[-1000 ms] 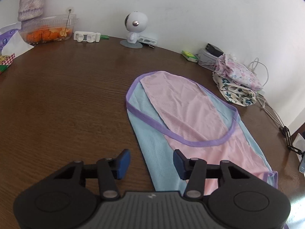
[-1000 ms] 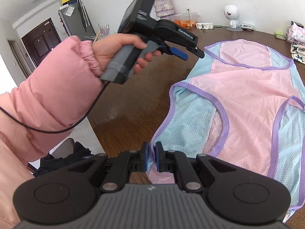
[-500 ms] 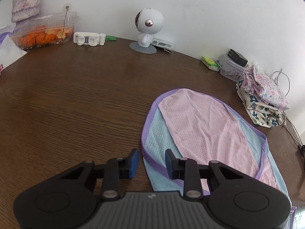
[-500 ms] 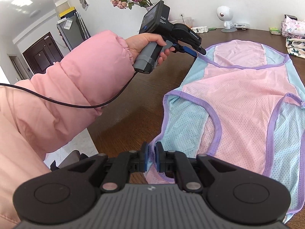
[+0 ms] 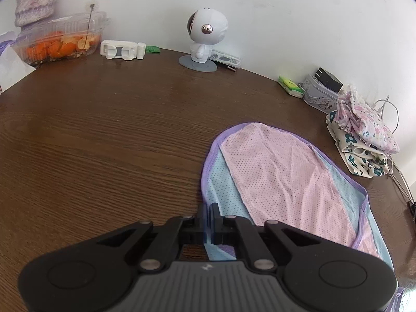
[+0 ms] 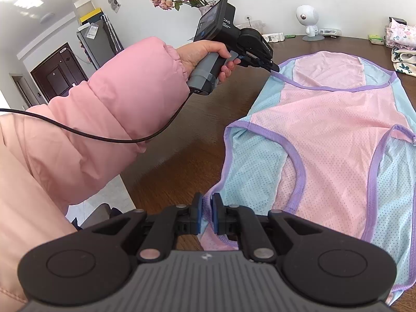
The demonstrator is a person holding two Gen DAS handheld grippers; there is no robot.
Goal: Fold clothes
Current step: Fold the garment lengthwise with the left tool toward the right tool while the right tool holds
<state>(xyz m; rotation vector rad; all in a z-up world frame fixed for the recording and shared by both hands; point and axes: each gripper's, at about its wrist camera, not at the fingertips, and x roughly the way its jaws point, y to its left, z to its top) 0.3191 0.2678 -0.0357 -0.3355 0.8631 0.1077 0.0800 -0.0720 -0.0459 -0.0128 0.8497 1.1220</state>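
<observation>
A pink and light-blue mesh garment with purple trim (image 6: 330, 140) lies spread on the brown wooden table (image 5: 104, 140); it also shows in the left wrist view (image 5: 280, 182). My left gripper (image 5: 209, 214) is shut on the garment's far left edge; it shows in the right wrist view (image 6: 273, 69) pinching the purple trim. My right gripper (image 6: 207, 208) is shut on the garment's near left corner at the table's edge.
A stack of folded floral clothes (image 5: 361, 140) sits at the far right. Along the wall stand a white robot figure (image 5: 205, 41), a clear food box (image 5: 59, 41), a white clip (image 5: 122, 50), a green pack (image 5: 290, 85) and a tin (image 5: 321, 96). Cables (image 5: 400, 179) trail right.
My left gripper came down to the garment's far left edge and shut on it. My right gripper stayed shut on the near corner.
</observation>
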